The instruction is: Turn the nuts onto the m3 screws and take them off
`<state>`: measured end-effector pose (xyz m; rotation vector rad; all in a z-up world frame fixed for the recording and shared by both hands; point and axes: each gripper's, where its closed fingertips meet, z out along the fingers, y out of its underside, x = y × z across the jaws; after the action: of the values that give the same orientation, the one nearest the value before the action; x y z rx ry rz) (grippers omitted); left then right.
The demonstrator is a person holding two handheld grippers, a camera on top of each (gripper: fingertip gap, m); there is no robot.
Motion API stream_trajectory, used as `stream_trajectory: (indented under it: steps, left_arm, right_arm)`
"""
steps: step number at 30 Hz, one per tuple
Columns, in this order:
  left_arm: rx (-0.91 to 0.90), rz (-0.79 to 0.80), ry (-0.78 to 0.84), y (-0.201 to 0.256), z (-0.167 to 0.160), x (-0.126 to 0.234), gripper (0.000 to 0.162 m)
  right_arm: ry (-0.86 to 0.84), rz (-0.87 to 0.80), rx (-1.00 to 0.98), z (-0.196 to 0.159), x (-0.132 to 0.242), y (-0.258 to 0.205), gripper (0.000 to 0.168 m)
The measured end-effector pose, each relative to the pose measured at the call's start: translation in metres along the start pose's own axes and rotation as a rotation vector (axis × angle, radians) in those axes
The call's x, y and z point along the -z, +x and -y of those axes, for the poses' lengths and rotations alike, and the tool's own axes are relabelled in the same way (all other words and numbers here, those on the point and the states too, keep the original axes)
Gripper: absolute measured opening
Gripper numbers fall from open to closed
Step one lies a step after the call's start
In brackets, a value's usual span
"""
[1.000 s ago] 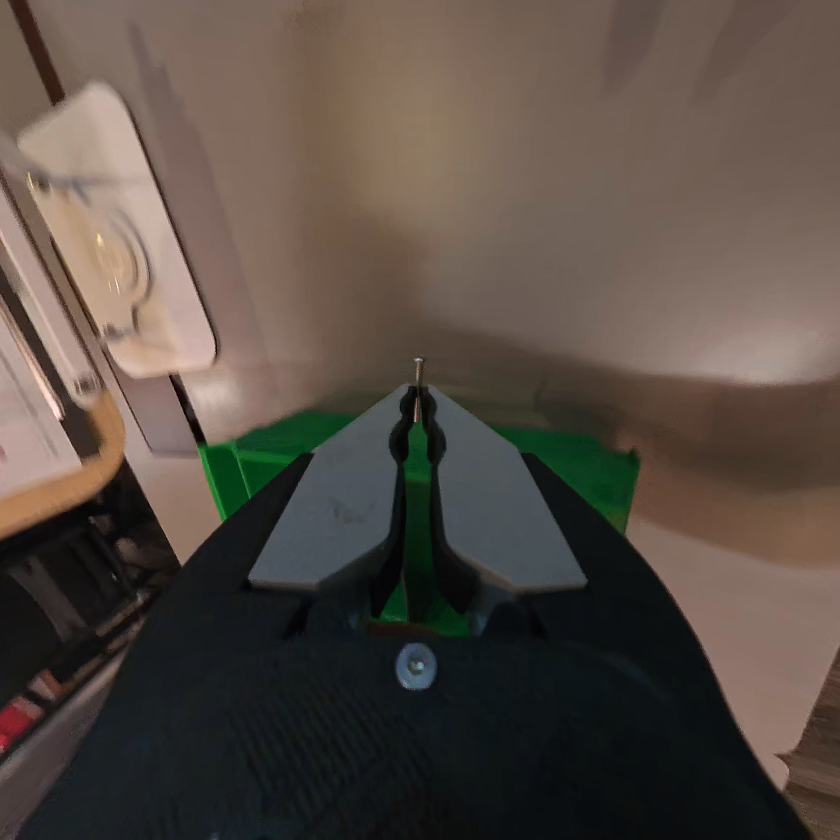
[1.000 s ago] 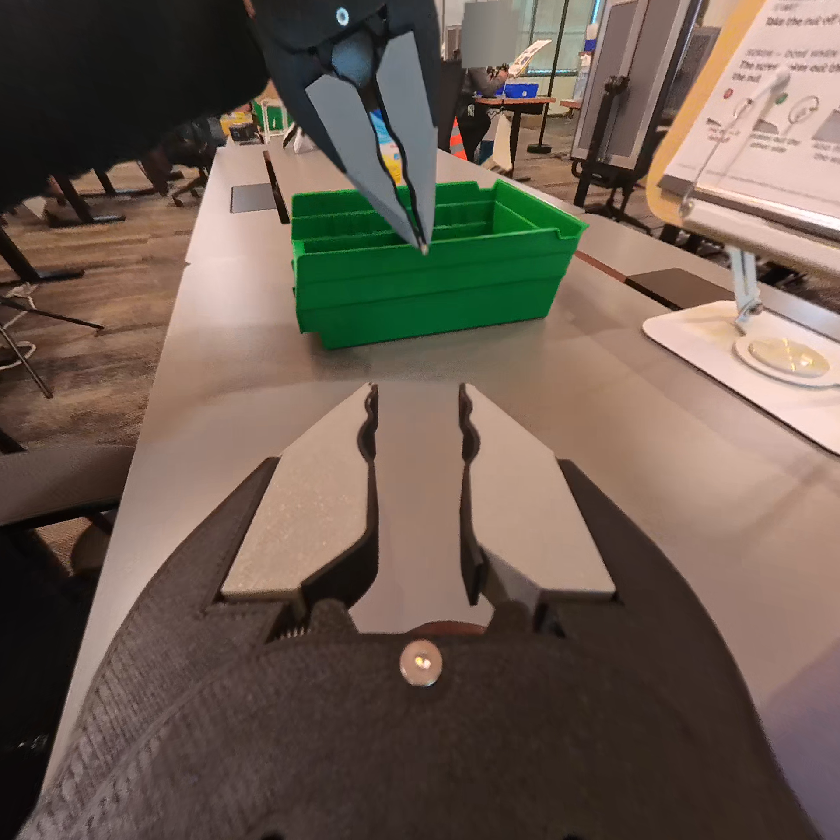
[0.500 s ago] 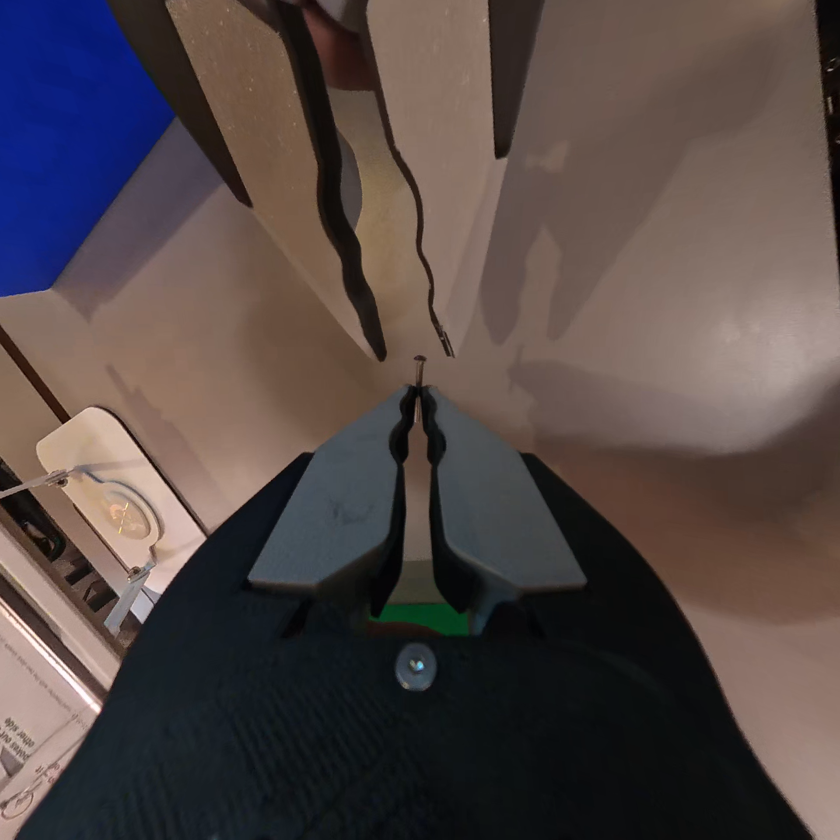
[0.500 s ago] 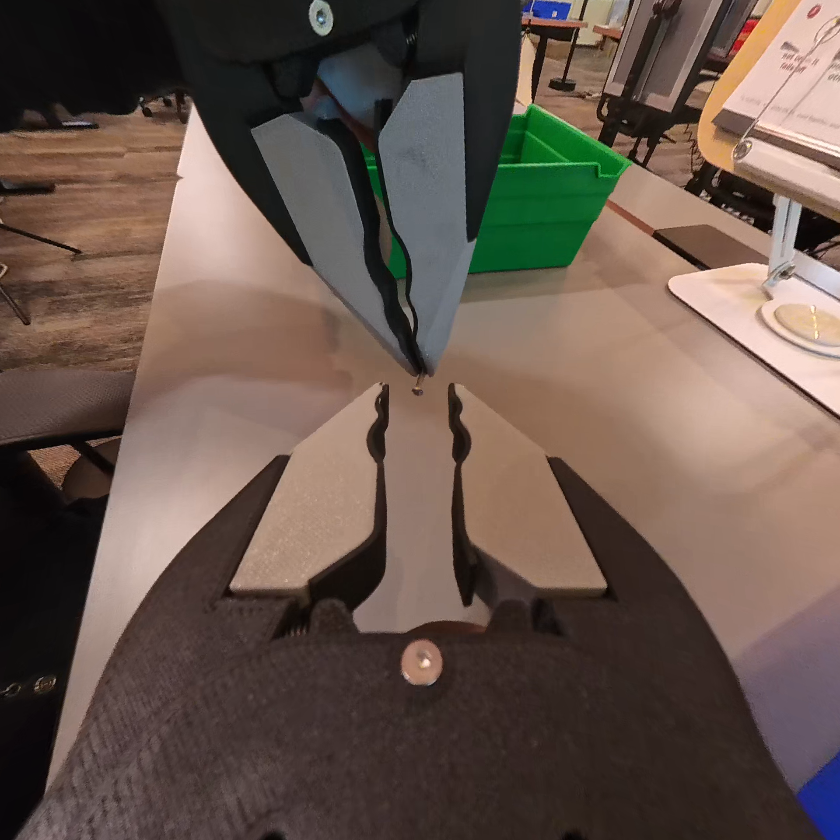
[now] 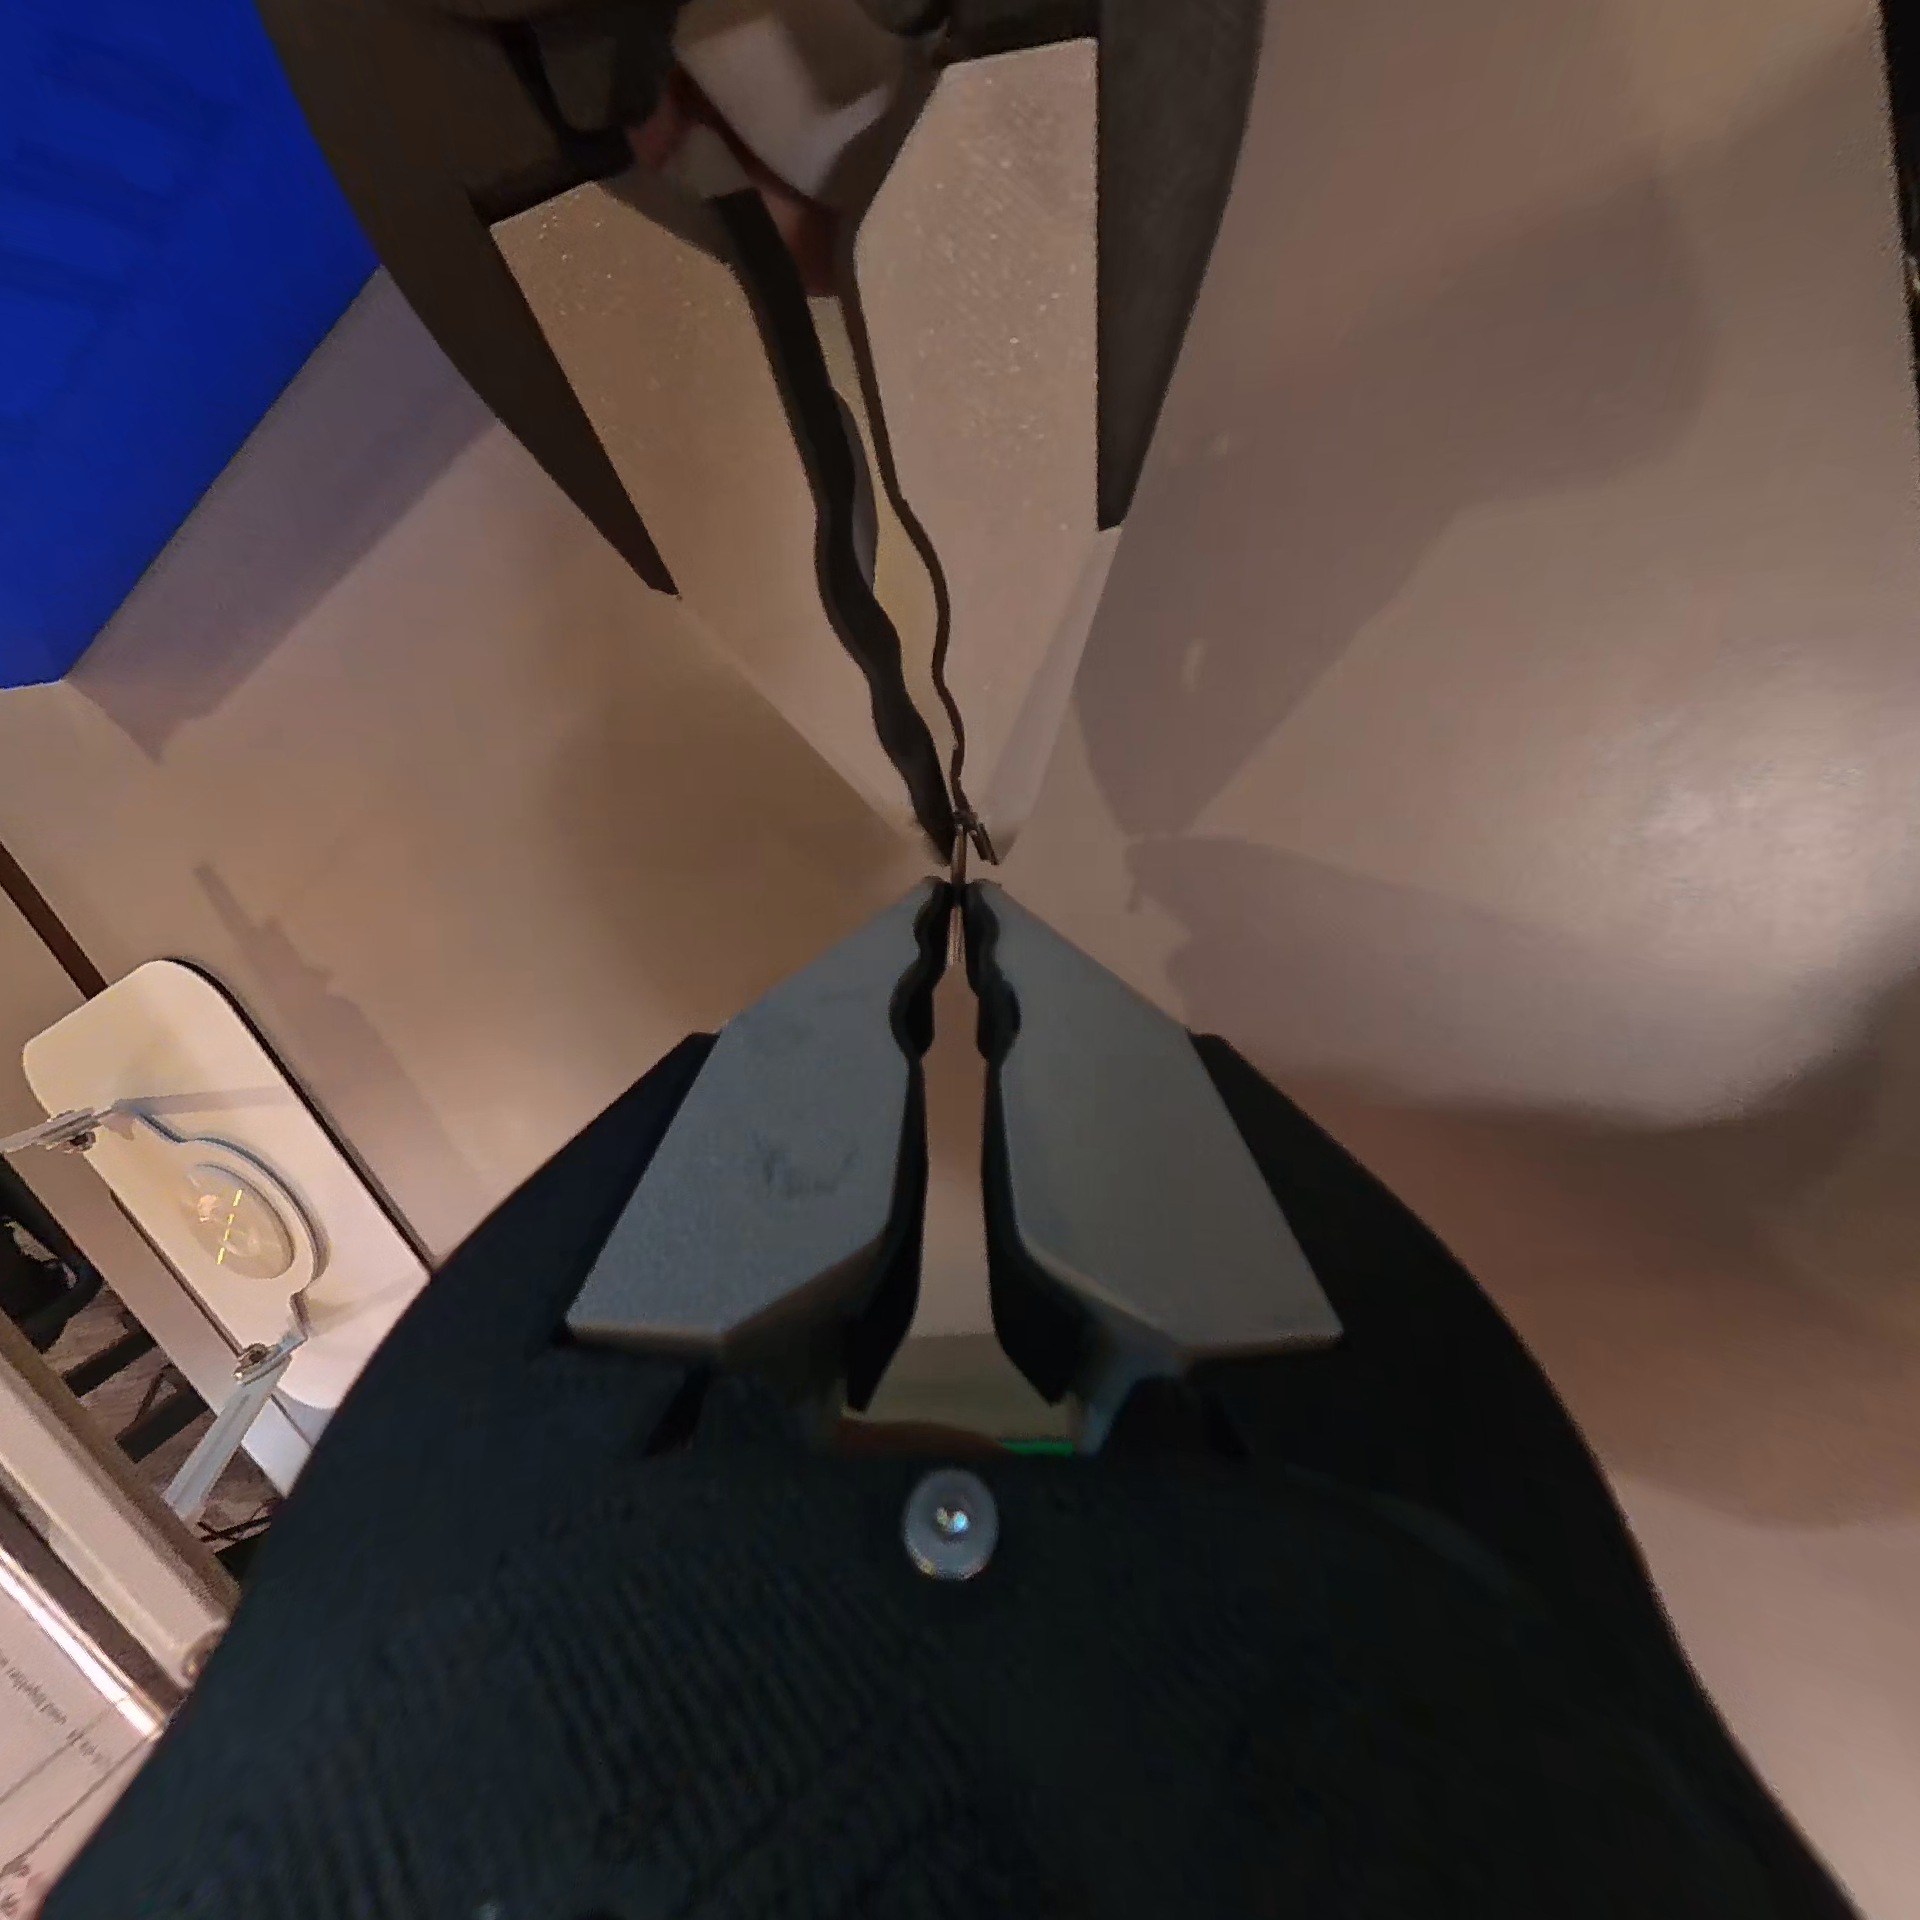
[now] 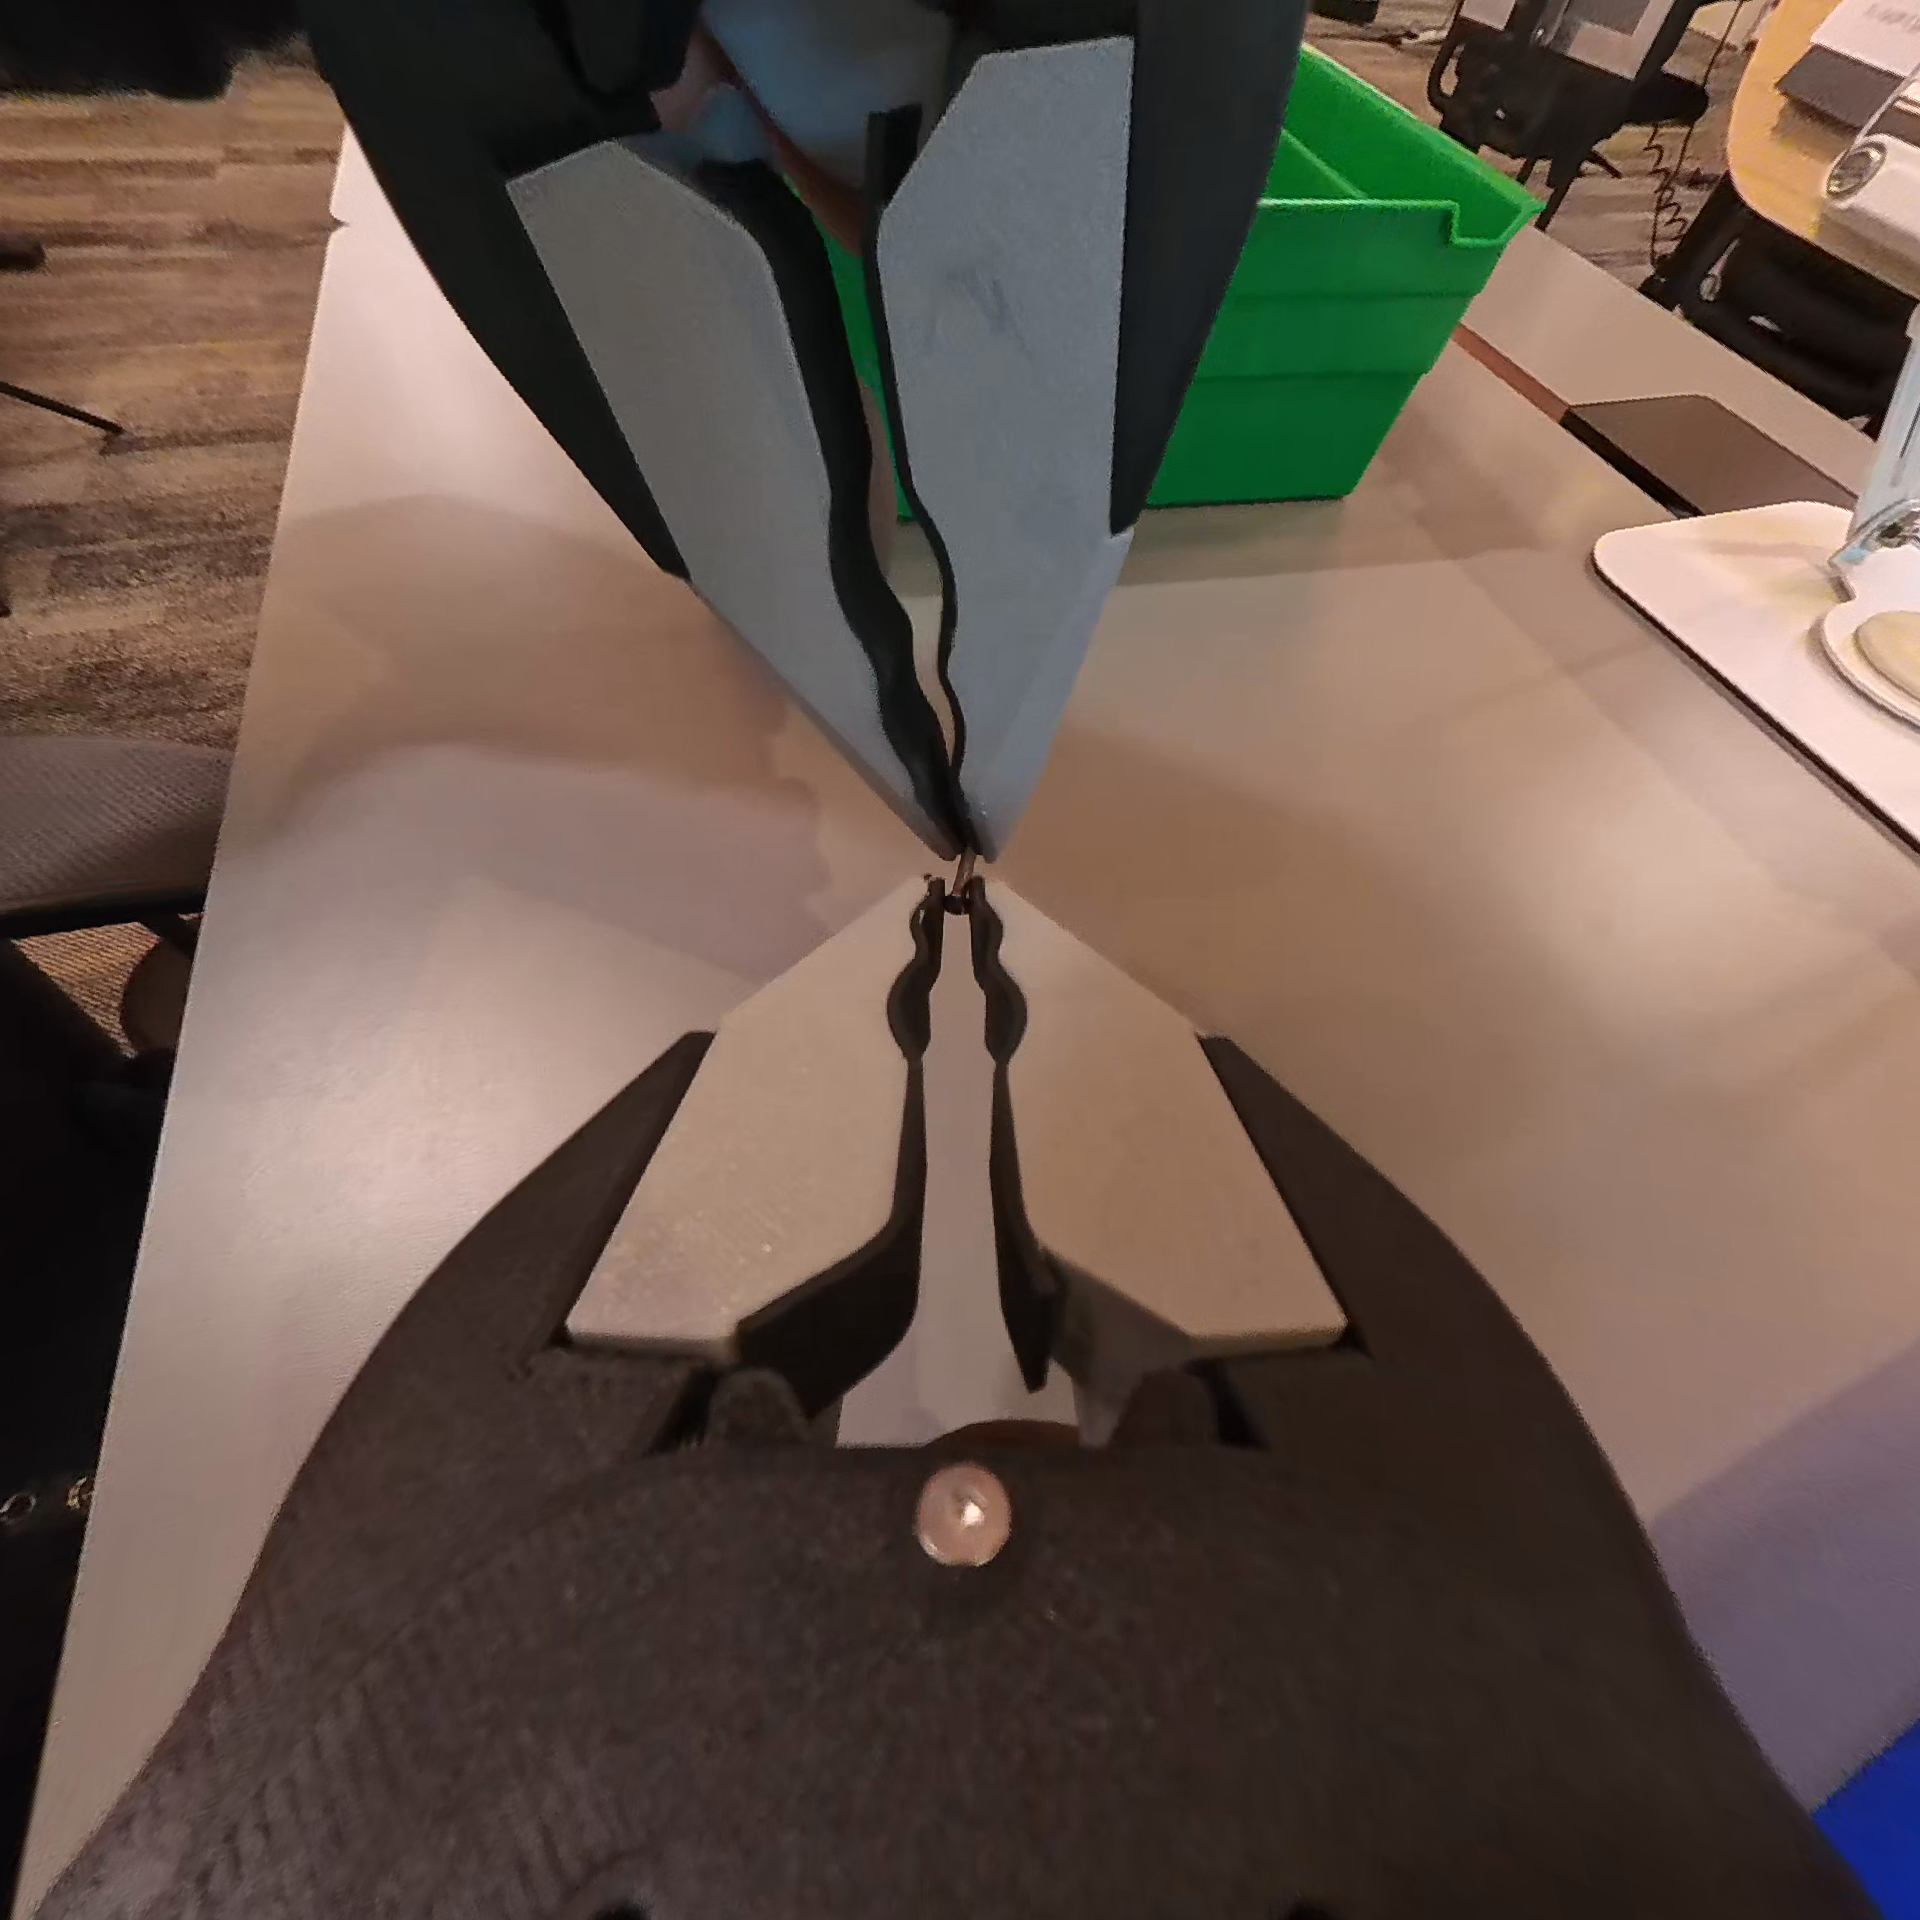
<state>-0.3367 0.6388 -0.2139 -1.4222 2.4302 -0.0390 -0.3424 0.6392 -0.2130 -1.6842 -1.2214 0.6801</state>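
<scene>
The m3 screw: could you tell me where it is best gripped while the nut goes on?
Grip the m3 screw by its rear shank, coming from behind along its axis, as the left gripper does. It is a thin pin, so a fingertip pinch there leaves its front end free, pointing at the nut in the right gripper.

No writing can be read here. In the left wrist view, the white printed sheet at the near left edge, on a stand, carries a few small dark lines of text, too small and tilted to make out. In the right wrist view, the white sheet on the tan-edged board at the far right is blurred.
</scene>
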Motion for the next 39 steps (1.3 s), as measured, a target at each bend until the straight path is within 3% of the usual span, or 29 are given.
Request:
stream_trajectory:
  steps: [4, 8, 11, 17, 23, 39]
  left_arm:
    - [0.055, 0.057, 0.034, -0.005, -0.007, 0.006, 0.001]
    - [0.209, 0.112, 0.175, -0.009, -0.016, 0.013, 0.002]
    - [0.342, 0.130, 0.325, -0.010, -0.015, 0.012, 0.000]
    - [0.570, 0.138, 0.782, -0.019, 0.013, 0.037, 0.000]
    - [0.590, 0.132, 0.969, -0.016, 0.023, 0.044, 0.000]
    - [0.595, 0.087, 1.067, -0.012, 0.029, 0.049, 0.000]
  right_arm:
    - [0.006, -0.019, 0.004, 0.000, 0.005, 0.004, 0.001]
    - [0.083, -0.018, -0.035, 0.010, 0.017, 0.009, 0.001]
    - [0.177, 0.000, -0.052, 0.025, 0.029, 0.009, 0.001]
    - [0.254, 0.023, -0.058, 0.036, 0.038, 0.007, 0.001]
    - [0.312, 0.054, -0.044, 0.045, 0.042, 0.000, 0.001]
    - [0.196, 0.064, -0.006, 0.027, 0.026, -0.005, 0.001]
